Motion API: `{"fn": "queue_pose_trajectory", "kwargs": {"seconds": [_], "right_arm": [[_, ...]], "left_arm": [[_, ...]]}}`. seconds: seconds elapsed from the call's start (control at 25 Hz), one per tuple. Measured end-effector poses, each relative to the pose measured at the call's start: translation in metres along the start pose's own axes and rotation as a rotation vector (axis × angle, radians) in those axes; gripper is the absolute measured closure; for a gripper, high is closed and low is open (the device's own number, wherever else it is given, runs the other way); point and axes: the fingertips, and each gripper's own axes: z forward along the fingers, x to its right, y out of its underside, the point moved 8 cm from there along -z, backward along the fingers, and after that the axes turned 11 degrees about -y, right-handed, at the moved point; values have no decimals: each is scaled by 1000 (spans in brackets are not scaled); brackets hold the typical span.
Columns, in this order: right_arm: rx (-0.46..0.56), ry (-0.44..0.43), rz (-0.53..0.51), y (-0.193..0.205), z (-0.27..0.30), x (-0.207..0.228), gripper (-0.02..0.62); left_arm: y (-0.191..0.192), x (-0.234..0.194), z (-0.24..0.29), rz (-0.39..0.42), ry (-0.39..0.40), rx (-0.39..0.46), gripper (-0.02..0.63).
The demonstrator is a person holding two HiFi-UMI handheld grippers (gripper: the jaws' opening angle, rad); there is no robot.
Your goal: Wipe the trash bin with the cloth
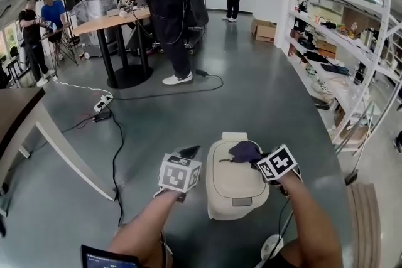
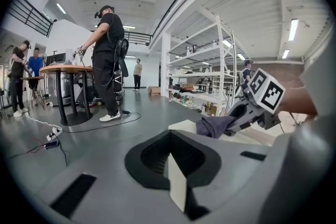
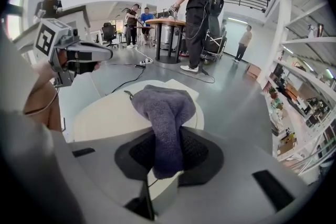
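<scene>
**A:** What's on the left of the room?

**B:** A table point(image 1: 25, 111) with a pale slanted leg sits at the left edge. Beside it a white power strip point(image 1: 103, 101) and a black cable point(image 1: 115, 154) lie on the glossy grey floor point(image 1: 264, 97). Further back a person point(image 1: 167, 9) stands at a round wooden table point(image 1: 108, 22)

**A:** And the left tongs?

**B:** The left gripper point(image 1: 190, 151) hovers over the floor just left of the trash bin point(image 1: 235, 188), its jaws closed together with nothing between them

**A:** The bin itself?

**B:** It is beige with its lid down, and it stands on the floor between the two grippers. The purple-grey cloth point(image 1: 244, 149) is bunched at the far end of the lid

**A:** The right side?

**B:** The right gripper point(image 1: 256, 157) is clamped on the cloth. I cannot tell whether the cloth presses on the lid. White shelves point(image 1: 333, 41) loaded with boxes and gear line the right wall
</scene>
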Motion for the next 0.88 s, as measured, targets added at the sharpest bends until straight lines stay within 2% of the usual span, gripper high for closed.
{"fn": "queue_pose_trajectory", "kwargs": {"seconds": [0.28, 0.4, 0.52, 0.68, 0.8, 0.88], "right_arm": [[-56, 101, -30, 6, -7, -8, 518], [-43, 115, -15, 12, -8, -6, 518], [-7, 110, 39, 18, -12, 1, 518], [23, 111, 106, 27, -18, 7, 517], [128, 55, 233, 29, -24, 7, 517], [182, 9, 256, 25, -30, 1, 518]], "left_arm": [[1, 3, -8, -22, 16, -19, 609], [-5, 10, -21, -52, 49, -19, 609], [-15, 23, -33, -81, 90, 3, 609], [-17, 35, -40, -82, 92, 0, 609], [-19, 38, -50, -82, 95, 12, 609], [-22, 39, -54, -78, 91, 24, 609]]}}
